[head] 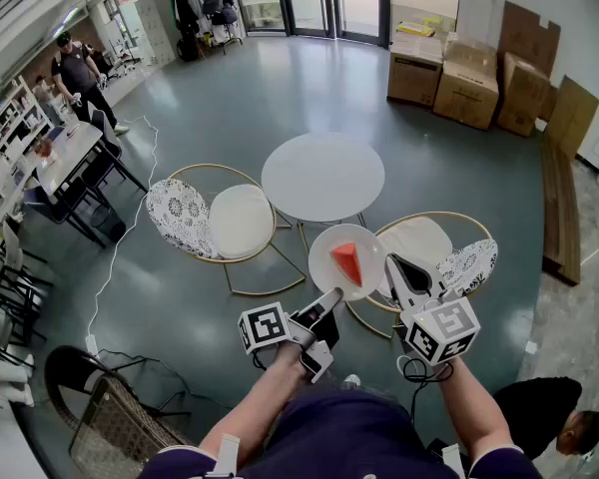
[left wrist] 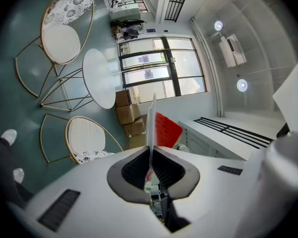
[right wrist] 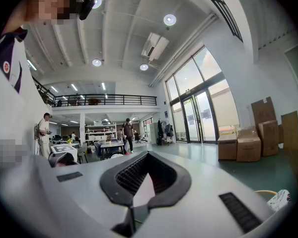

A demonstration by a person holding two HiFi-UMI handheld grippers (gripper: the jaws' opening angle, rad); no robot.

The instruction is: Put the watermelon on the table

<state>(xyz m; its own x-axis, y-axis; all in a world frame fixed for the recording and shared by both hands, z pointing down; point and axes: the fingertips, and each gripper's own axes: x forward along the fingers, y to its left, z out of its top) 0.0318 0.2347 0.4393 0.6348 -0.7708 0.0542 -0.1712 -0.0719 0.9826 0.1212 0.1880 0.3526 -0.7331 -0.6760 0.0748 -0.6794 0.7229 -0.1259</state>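
Observation:
A red watermelon slice (head: 347,262) lies on a white plate (head: 329,239) held in the air over the gap between two chairs. My left gripper (head: 333,296) is shut on the plate's near rim. In the left gripper view the plate (left wrist: 151,115) shows edge-on between the pads, with the watermelon slice (left wrist: 165,130) beyond my left gripper (left wrist: 150,158). The round white table (head: 322,176) stands just past the plate, and it shows as the table (left wrist: 99,78) in that view too. My right gripper (head: 407,270) hovers right of the plate, shut and holding nothing; between its jaws, my right gripper (right wrist: 148,171) has nothing.
Two gold-framed chairs with white cushions flank the table, one chair (head: 225,223) on the left and the other chair (head: 434,247) on the right. Cardboard boxes (head: 466,78) stand at the back right. A person (head: 80,73) stands far left by desks; another person (head: 564,422) crouches at lower right.

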